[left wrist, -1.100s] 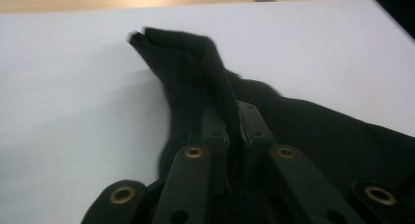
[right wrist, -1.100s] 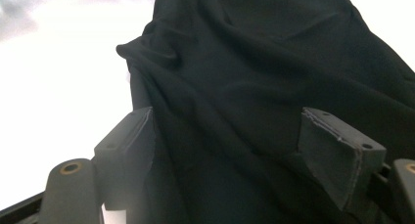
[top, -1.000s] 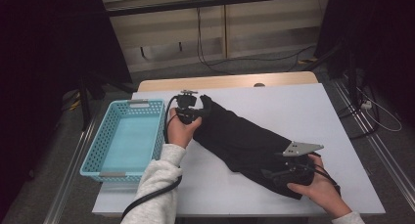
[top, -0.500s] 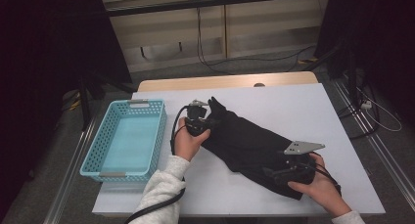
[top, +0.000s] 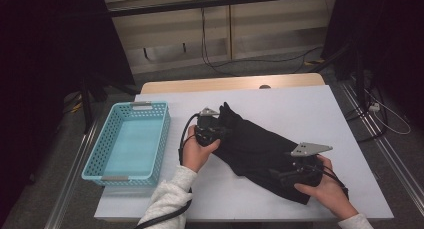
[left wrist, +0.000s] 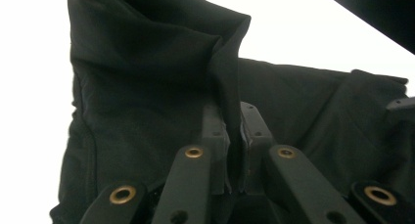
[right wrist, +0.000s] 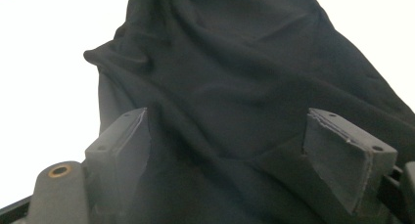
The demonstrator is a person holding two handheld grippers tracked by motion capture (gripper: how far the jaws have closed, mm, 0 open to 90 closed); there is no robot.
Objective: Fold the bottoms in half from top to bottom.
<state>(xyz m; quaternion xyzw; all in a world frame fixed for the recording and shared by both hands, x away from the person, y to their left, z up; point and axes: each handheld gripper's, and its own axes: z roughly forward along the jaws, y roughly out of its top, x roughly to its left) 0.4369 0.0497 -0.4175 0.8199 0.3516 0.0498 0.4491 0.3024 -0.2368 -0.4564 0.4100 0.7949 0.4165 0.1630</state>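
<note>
While your left gripper [top: 216,131] clamps a raised fold of the black garment [top: 260,151], its fingers [left wrist: 215,136] stand almost together with only that pinch of cloth between them. You can see the fold rising straight up from them in the left gripper view, peaked like a collar. Your right gripper [top: 285,178] sits at the other end of the garment (the end nearer you), and its fingers [right wrist: 122,136] stand wide apart. They straddle the cloth without pressing on it, since dark fabric lies loose between the two pads in the right gripper view. They have just been opening a little further.

The garment lies on the white counter [top: 320,114], a long narrow bundle. Its long axis runs on a diagonal in the high view: the far end points up and to the left, toward your left hand [top: 197,151], and the near end points down and to the right, toward your right hand [top: 325,186]. The far end is bunched and lifted where you hold it; the rest lies flat and creased.

The blue basket [top: 102,154] stands on the counter's left side, just beside your left forearm and apart from the garment.
</note>
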